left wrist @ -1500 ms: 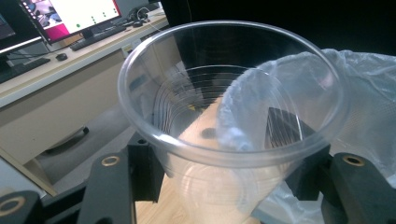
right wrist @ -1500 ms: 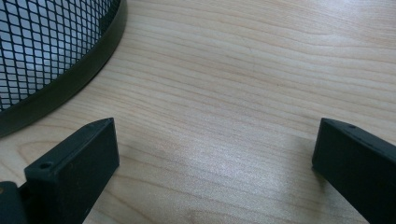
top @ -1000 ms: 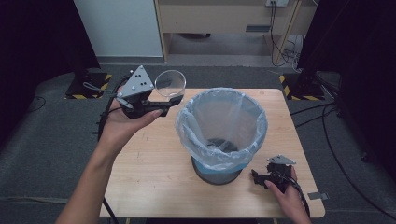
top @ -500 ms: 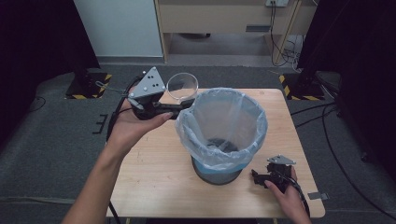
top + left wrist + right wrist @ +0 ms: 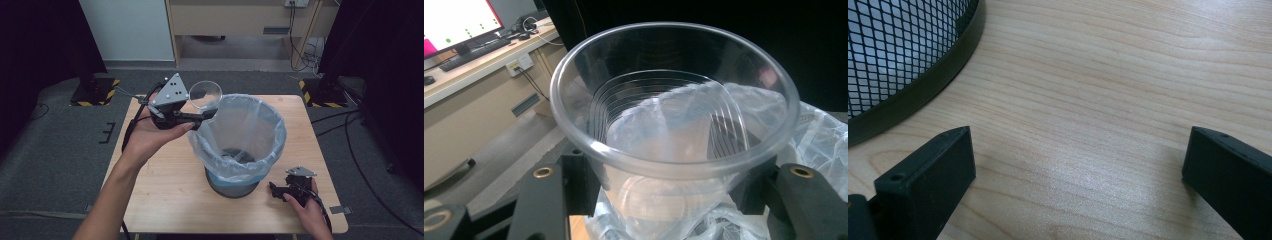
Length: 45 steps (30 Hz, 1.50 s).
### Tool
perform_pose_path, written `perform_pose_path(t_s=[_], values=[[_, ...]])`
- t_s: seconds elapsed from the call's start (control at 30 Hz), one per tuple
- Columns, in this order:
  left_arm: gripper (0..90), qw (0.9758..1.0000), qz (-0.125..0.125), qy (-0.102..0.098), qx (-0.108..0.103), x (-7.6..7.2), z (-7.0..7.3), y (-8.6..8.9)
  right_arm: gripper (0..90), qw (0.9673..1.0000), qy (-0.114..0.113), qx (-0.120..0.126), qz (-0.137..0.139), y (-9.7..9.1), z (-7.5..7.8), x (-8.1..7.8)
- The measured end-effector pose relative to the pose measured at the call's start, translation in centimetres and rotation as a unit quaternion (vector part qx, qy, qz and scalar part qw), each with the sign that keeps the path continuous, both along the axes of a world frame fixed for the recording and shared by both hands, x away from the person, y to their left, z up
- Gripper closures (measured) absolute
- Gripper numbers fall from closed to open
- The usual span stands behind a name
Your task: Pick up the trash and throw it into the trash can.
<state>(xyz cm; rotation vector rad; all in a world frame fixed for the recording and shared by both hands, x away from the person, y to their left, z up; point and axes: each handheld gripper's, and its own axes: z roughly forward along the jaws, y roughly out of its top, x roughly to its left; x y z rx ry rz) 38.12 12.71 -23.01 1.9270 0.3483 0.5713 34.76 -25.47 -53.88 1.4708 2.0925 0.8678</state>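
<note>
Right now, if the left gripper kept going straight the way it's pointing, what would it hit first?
The left gripper, holding the clear cup, points toward the lined bin. It would likely meet the plastic liner's near rim first, though depth is hard to judge.

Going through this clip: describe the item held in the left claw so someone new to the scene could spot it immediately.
Start at the wooden table and find the black mesh bin lined with a pale plastic bag. At the bin's far-left rim, the left claw grips a clear plastic cup. It is see-through, round-rimmed, held in the air, and rigid, unlike the crinkled bag.
</note>
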Motion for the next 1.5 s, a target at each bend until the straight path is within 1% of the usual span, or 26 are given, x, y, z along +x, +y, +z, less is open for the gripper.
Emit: perform_pose_path(t_s=[0.2,0.3,0.43,0.63,0.7,0.77,0.9,1.07,1.13,1.17,1.23,1.3,1.4,1.5], values=[[40.9,1.0000,-0.005,0.003,0.007,0.1,-0.2,-0.5,0.5,1.0000,0.000,0.000,0.000,0.0,0.0,0.0],[40.9,0.9999,-0.007,0.005,0.005,0.1,-0.2,-0.8,0.5,1.0000,0.000,0.000,0.000,0.0,0.0,0.0],[40.9,0.9999,-0.010,0.006,0.009,0.2,-0.2,-1.1,0.5,1.0000,0.000,0.000,0.000,0.0,0.0,0.0],[40.9,0.9997,-0.015,0.015,0.009,0.8,-0.1,-1.5,0.5,1.0000,0.001,0.001,-0.001,0.0,0.0,0.0],[40.9,0.9996,-0.017,0.021,0.006,1.2,-0.1,-1.6,0.5,1.0000,0.000,0.000,0.000,0.0,0.0,0.0],[40.8,0.9995,-0.018,0.026,0.007,1.5,-0.2,-1.7,0.5,1.0000,0.000,0.000,0.000,0.0,0.0,0.0],[40.8,0.9990,-0.020,0.039,0.007,2.3,-0.8,-1.8,0.5,1.0000,0.000,0.000,0.000,0.0,0.0,0.0],[40.7,0.9982,-0.020,0.053,0.017,3.1,-1.5,-2.0,0.4,1.0000,0.001,0.001,-0.001,0.0,0.0,0.0],[40.7,0.9977,-0.016,0.059,0.029,3.5,-1.8,-2.3,0.4,1.0000,0.000,0.002,-0.001,0.0,0.0,0.0],[40.7,0.9974,-0.016,0.063,0.033,3.8,-2.0,-2.4,0.4,1.0000,-0.001,0.000,0.001,0.0,0.0,0.0],[40.6,0.9967,-0.023,0.070,0.033,4.2,-2.3,-2.5,0.4,1.0000,-0.001,0.000,0.001,0.1,0.0,0.1],[40.4,0.9962,-0.022,0.073,0.043,4.6,-2.6,-2.7,0.4,1.0000,-0.001,0.001,0.000,0.1,0.0,0.1],[40.0,0.9956,-0.027,0.080,0.041,5.3,-2.9,-2.7,0.4,1.0000,-0.001,0.001,0.000,0.1,0.0,0.1],[39.9,0.9945,-0.027,0.089,0.047,5.8,-3.1,-2.9,0.4,1.0000,-0.001,0.001,0.001,0.1,0.0,0.1]])
